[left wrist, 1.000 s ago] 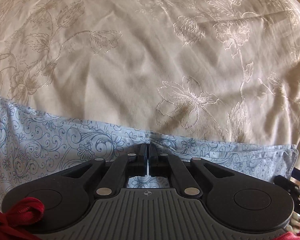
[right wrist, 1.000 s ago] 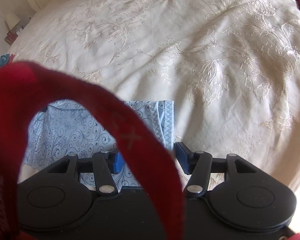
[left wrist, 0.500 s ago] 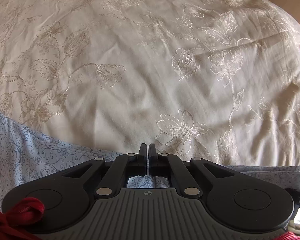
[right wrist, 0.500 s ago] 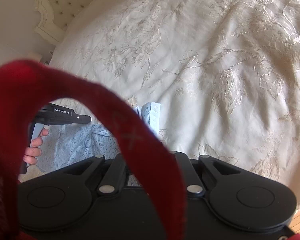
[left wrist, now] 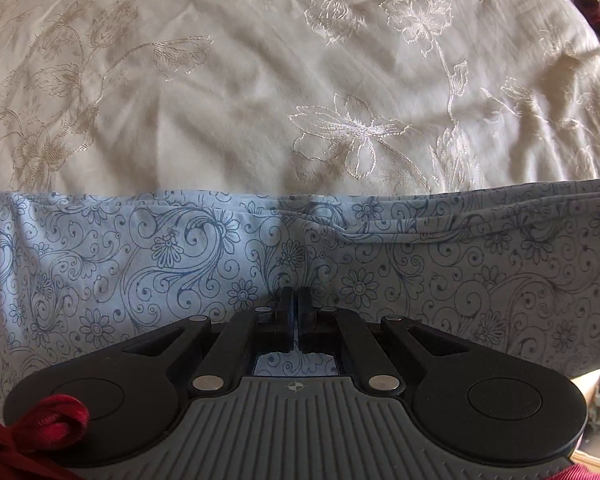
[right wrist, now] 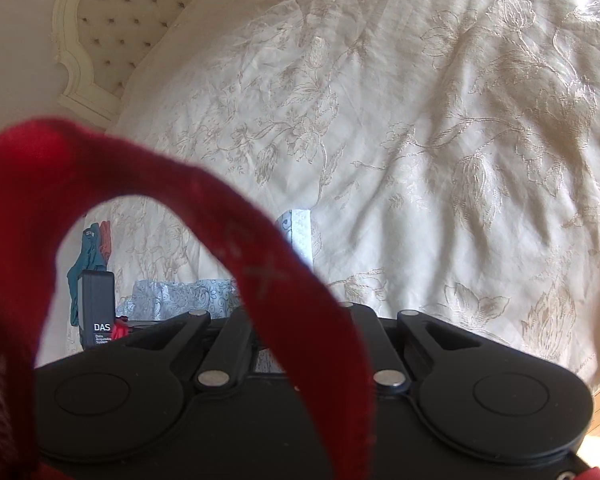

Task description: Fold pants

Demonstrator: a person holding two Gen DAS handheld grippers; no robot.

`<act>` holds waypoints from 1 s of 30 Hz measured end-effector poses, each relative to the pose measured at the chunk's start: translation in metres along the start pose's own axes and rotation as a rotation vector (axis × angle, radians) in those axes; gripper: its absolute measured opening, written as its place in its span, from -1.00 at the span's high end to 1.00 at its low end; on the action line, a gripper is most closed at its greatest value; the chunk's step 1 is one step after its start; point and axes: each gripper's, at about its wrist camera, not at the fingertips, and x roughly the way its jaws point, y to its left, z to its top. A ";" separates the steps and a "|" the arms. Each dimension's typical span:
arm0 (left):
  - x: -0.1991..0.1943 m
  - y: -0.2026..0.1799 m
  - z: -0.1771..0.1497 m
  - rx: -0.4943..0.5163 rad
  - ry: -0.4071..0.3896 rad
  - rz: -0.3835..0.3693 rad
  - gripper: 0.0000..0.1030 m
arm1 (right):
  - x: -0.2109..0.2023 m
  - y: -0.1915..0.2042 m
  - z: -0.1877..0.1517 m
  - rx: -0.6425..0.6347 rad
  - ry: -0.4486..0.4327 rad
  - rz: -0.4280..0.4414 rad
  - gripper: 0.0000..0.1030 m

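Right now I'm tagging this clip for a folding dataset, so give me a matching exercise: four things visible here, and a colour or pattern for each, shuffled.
Things:
1. pants
2. bedspread
3. strap
4. headboard

Descriptions:
A. plain red
B. cream, tufted with buttons
C. light blue with dark blue swirls and flowers
D. cream with embroidered flowers

Pairs: 1-C, 2-D, 3-A, 4-B

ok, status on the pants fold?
Left gripper shut on pants. Right gripper hidden behind red strap, grip unconfirmed. Pants on bedspread.
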 end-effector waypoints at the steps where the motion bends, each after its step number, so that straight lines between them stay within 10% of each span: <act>1: -0.008 0.006 0.000 -0.015 -0.027 -0.022 0.94 | -0.001 0.007 -0.001 0.002 -0.005 0.002 0.70; 16: -0.109 0.216 -0.051 -0.190 -0.178 0.076 0.94 | 0.101 0.203 -0.052 -0.056 0.050 0.152 0.66; 24: -0.118 0.302 -0.095 -0.283 -0.135 0.110 0.94 | 0.221 0.262 -0.102 -0.162 0.160 0.096 0.63; 30: -0.119 0.332 -0.111 -0.322 -0.129 0.112 0.94 | 0.261 0.281 -0.126 -0.237 0.187 -0.006 0.23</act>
